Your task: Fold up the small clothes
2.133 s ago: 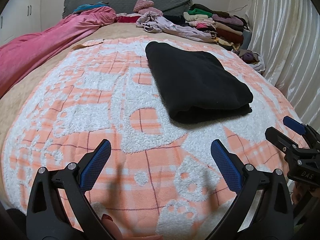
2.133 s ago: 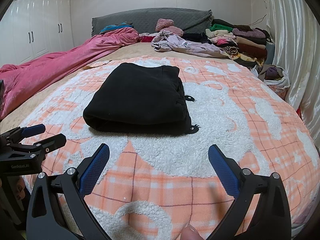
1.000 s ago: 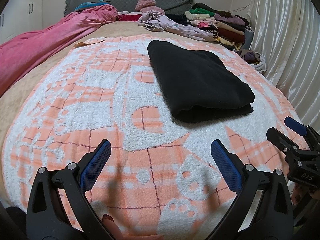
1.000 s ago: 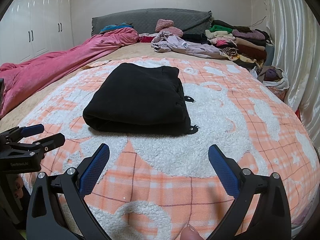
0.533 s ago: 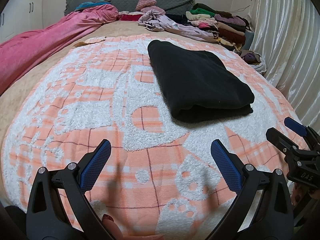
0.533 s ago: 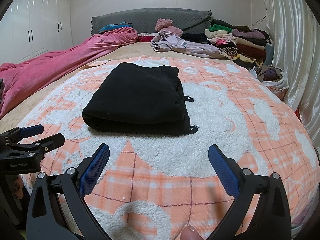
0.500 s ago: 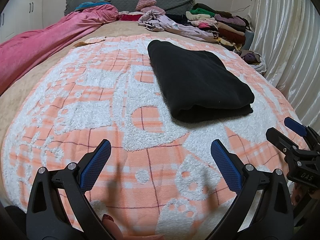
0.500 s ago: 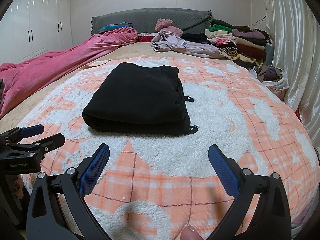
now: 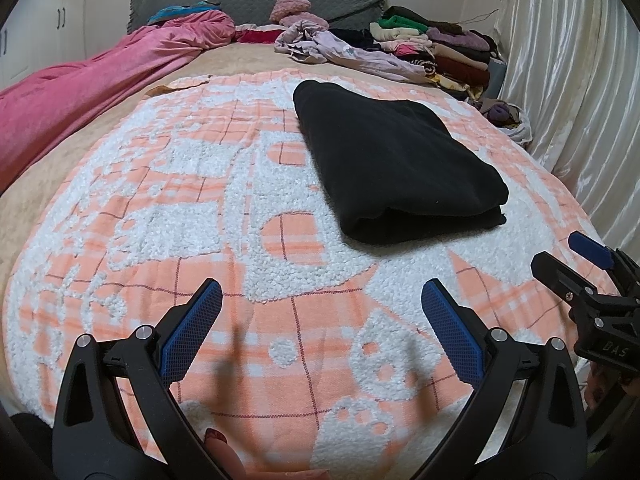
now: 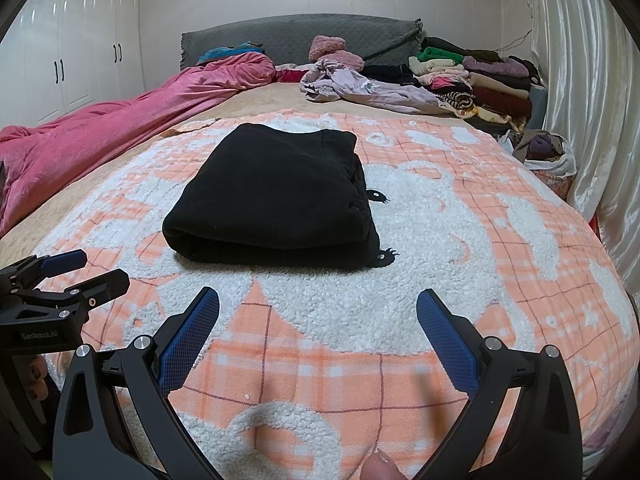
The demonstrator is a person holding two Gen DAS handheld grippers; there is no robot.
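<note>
On the orange blanket (image 10: 460, 300) the black garment (image 10: 276, 204) lies folded, and both the left gripper (image 9: 320, 332) and right gripper (image 10: 318, 330) hang spread, empty; a clumsy grab of 1 layer could undo the fold.

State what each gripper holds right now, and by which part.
Nothing is held. The left gripper and right gripper are both open over the blanket, short of the folded black garment.
</note>
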